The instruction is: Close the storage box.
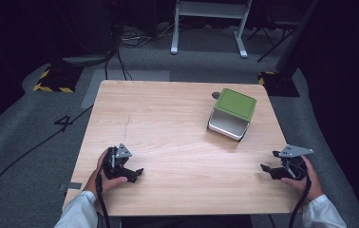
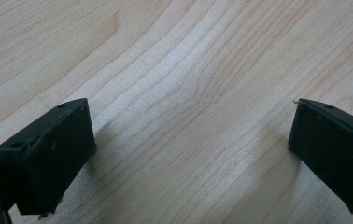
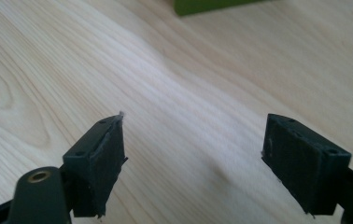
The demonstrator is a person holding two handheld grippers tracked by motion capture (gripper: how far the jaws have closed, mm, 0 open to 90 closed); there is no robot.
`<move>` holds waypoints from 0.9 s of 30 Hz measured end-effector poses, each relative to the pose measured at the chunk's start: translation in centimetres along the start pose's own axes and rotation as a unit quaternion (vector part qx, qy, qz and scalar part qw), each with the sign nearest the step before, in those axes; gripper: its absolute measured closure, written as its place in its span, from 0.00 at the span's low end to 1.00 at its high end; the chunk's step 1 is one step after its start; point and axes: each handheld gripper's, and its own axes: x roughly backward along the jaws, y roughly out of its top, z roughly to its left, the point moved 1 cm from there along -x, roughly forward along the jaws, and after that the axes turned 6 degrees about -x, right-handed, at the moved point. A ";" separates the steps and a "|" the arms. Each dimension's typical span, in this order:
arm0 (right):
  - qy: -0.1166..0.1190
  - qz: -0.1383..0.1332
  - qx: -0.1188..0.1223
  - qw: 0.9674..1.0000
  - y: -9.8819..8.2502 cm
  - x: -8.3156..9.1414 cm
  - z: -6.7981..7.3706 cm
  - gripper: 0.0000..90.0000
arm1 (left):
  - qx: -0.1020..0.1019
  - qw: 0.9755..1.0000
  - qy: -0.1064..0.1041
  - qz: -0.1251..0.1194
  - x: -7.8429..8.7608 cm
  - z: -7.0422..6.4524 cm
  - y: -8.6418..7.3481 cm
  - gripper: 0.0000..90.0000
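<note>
1. I am looking down at a wooden table [image 1: 168, 123]. A tin box [image 1: 230, 124] with a green lid [image 1: 236, 105] is sitting on the far right part of it, well apart from both of my grippers.
2. I am holding the left gripper [image 1: 138, 174] near the front left edge. Its jaws are standing wide apart with nothing between them, just bare wood.
3. I am holding the right gripper [image 1: 265, 168] near the front right edge. Its jaws are wide apart too, and empty. In the right gripper view I am seeing a bit of the green lid [image 3: 212, 5] at the top, far ahead.
4. I am guessing the box is thin metal: stiff, light and smooth, so it may be slippery. The lid looks tilted up at the back, not shut flat, so it may be loose.
5. I am thinking the best hold is across two opposite side walls, or on the edge of the lid.
6. The box is sitting turned, with a corner pointing toward me. It looks nearly square, so I cannot tell its long side.
</note>
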 end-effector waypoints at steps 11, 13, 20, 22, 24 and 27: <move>0.007 -0.018 -0.075 0.997 -3.6 0.0 -1.8 0.21 | -0.002 1.000 -0.001 0.002 0.1 0.0 0.0 0.01; 0.002 -0.023 -0.086 0.996 -3.9 0.0 -1.8 0.18 | -0.002 1.000 -0.001 0.002 0.1 0.0 0.0 0.01; -0.002 -0.028 -0.090 0.996 -4.0 -0.1 -1.8 0.18 | -0.002 1.000 0.000 0.002 0.1 0.0 -0.1 0.01; -0.002 -0.028 -0.090 0.996 -4.0 -0.1 -1.8 0.18 | -0.001 1.000 0.000 0.002 0.1 0.0 -0.1 0.01; -0.002 -0.028 -0.090 0.996 -4.0 -0.1 -1.8 0.18 | -0.001 1.000 0.000 0.002 0.1 0.0 -0.1 0.01; -0.002 -0.028 -0.090 0.996 -4.0 -0.1 -1.8 0.18 | -0.002 1.000 0.000 0.002 0.1 0.0 -0.1 0.01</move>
